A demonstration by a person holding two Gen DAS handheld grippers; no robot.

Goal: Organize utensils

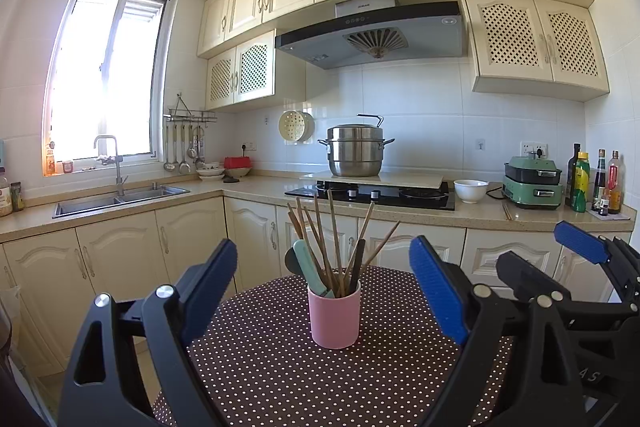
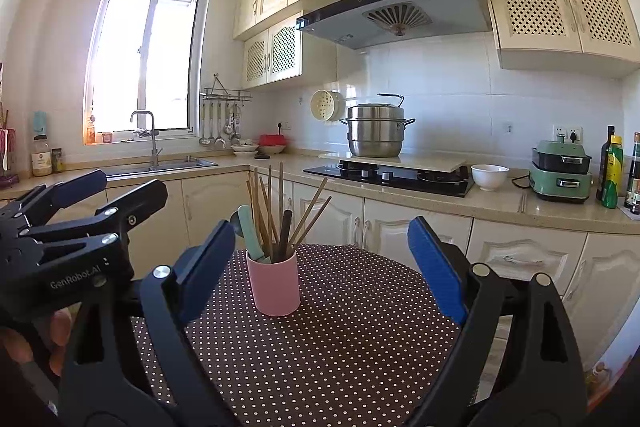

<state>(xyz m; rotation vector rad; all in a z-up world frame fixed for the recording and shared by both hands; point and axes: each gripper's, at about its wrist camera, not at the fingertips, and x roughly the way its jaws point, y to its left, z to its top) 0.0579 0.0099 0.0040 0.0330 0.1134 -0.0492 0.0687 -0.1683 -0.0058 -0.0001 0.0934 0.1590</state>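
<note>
At the 9 o'clock side of the left wrist view, a window (image 1: 106, 79) glares bright above a steel sink (image 1: 116, 201) with a tall faucet (image 1: 112, 163). Ladles hang from a wall rack (image 1: 188, 139) just right of it.

In the foreground the left gripper (image 1: 324, 287) stands released, its blue pads wide apart with nothing between them. Straight ahead, near 12 o'clock from that gripper, a pink cup (image 1: 335, 319) stands upright on the polka-dot tablecloth (image 1: 280, 379). It holds wooden chopsticks (image 1: 332, 239) fanned outward, a mint-green handle (image 1: 308, 267) leaning toward 11 o'clock, and a dark utensil whose kind I cannot tell. The cup is clear of both pads.

Behind it on the counter, a steel steamer pot (image 1: 354, 151) sits on a board over the black hob (image 1: 372, 193), beneath the range hood (image 1: 372, 35). Toward 3 o'clock come a white bowl (image 1: 470, 190), a green appliance (image 1: 532, 183) and a cluster of bottles (image 1: 592, 183).

At the far right, at about 4 o'clock, the right gripper (image 1: 560, 259) shows from the side, also released and empty. In its own view, the cup sits at roughly 11 o'clock, nearer its left pad but not touching. A hand (image 2: 44, 343) grips the other tool's handle at 8 o'clock.
</note>
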